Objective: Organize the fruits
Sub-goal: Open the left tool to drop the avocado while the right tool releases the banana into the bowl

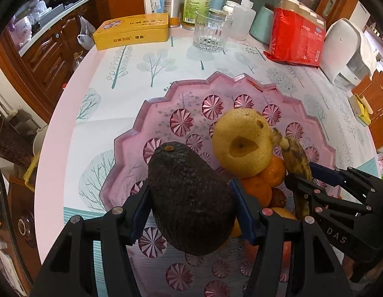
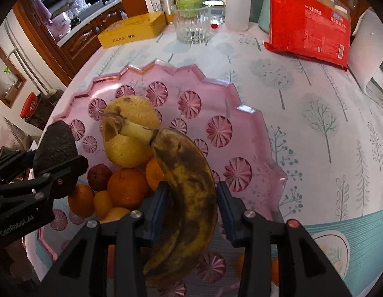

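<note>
Fruit fills the near part of a pink scalloped tray [image 1: 132, 133] that sits on a desk [image 1: 75, 79] covered with a tree-print cloth. The left hand-held gripper [image 1: 189, 205] clamps a dark, rough-skinned avocado [image 1: 189, 198] between its blue pads, holding it above the tray's near left side. The right hand-held gripper [image 2: 191, 212] stands over the tray's near right part with a heavily browned banana [image 2: 189, 198] between its fingers; the left pad touches the peel, while the right pad shows a narrow gap, so the jaws look partly parted around the fruit. The banana's stem end leans against a yellow pear [image 2: 128, 133], which rests on top of a heap of oranges [image 2: 127, 188] and a small dark red fruit [image 2: 98, 177] in the tray. At the far edge of the desk stand a yellow tin [image 1: 132, 33], a clear ribbed glass [image 1: 210, 32], a white squeeze bottle [image 1: 242, 17] and a red packet [image 1: 296, 37], all well apart from the tray.
</note>
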